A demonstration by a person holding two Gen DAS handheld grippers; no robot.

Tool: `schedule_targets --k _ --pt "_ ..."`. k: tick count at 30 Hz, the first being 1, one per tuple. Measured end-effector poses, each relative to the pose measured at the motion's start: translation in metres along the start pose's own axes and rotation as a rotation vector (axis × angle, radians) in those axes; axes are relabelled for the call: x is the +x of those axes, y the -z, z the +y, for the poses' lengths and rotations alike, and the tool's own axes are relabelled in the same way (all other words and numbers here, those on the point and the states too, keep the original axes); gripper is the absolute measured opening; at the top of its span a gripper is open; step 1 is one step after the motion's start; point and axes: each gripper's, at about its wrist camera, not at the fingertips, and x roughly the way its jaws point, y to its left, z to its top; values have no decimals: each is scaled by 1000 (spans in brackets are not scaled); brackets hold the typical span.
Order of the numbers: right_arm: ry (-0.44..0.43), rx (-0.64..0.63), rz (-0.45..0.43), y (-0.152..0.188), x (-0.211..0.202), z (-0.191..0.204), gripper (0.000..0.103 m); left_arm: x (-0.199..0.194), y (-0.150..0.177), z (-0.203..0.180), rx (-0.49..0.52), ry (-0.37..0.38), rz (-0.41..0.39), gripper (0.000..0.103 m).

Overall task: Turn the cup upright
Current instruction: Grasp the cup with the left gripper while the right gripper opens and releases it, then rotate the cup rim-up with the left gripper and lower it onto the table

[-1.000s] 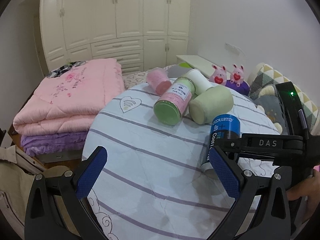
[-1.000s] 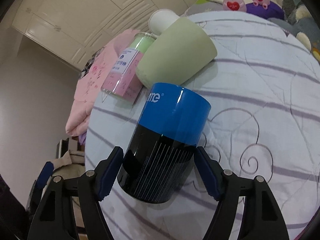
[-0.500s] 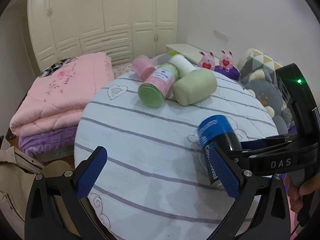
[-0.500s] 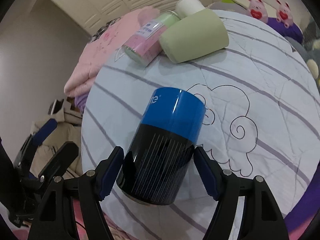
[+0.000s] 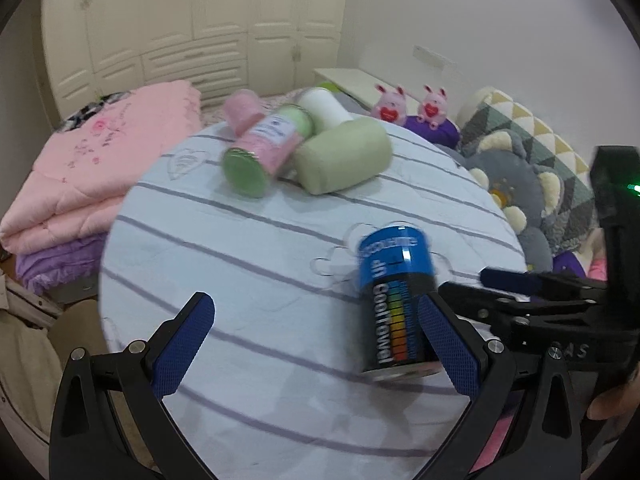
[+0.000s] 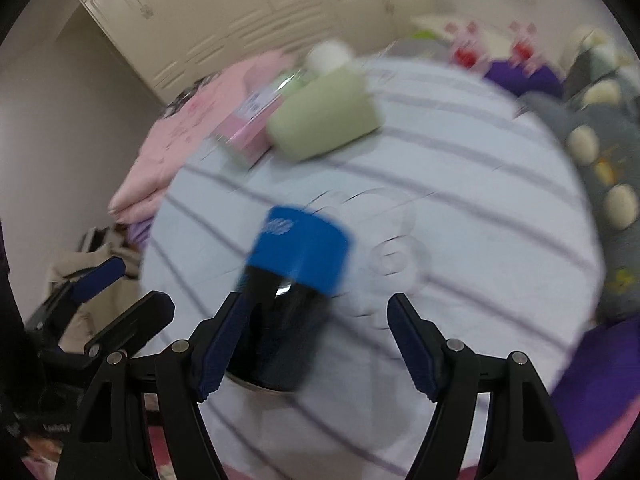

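The blue-and-black cup [image 5: 394,300] stands nearly upright, a little tilted, blue end up, on the striped round table [image 5: 240,264]. In the right wrist view the cup [image 6: 292,280] is blurred and sits beside the left finger of my right gripper [image 6: 316,344], whose jaws are wide apart and off the cup. My left gripper [image 5: 316,344] is open and empty over the near part of the table, with the cup just behind its right finger [image 5: 444,340].
At the table's far side lie a pale green cup [image 5: 346,160], a pink-and-green jar [image 5: 266,150], a white cup [image 5: 322,108] and a pink cup [image 5: 242,110]. Folded pink quilts [image 5: 92,184] lie left, plush cushions [image 5: 524,176] right.
My right gripper has opened and let go of the blue-and-black cup, which has gone from tilted in the grip to standing on the table. Both views have shifted and are blurred.
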Motion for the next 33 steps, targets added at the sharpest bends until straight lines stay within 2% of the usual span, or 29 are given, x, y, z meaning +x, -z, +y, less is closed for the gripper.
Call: schedule_targets --k 4,7,11,14,20,23,25,26,29,33 --pt "205 -90 -53 9 -18 -14 79 17 -8 -22 22 -4 41 103" --pt "255 -120 -52 15 -12 -19 79 34 -11 -34 37 -19 90 103" --pt "238 -133 -32 21 -3 -24 79 54 -11 -42 15 -5 157 103" --pt "213 -140 -18 22 4 -26 79 68 -10 -45 10 -42 206 103" --pt "181 -157 -4 24 9 -25 80 88 -12 -44 -18 -28 259 102" --pt "165 -153 -6 22 12 -23 80 100 -14 -45 -16 -4 314 88" --pt "164 -158 -6 21 13 -22 80 104 -14 -47 -14 10 334 73" --pt "165 -159 -5 21 13 -21 80 105 -14 -49 -3 6 344 72" --pt "160 -161 -4 19 14 -20 80 100 -16 -50 21 6 325 72" --pt "148 -161 -21 18 11 -18 80 75 -18 -43 31 36 199 72"
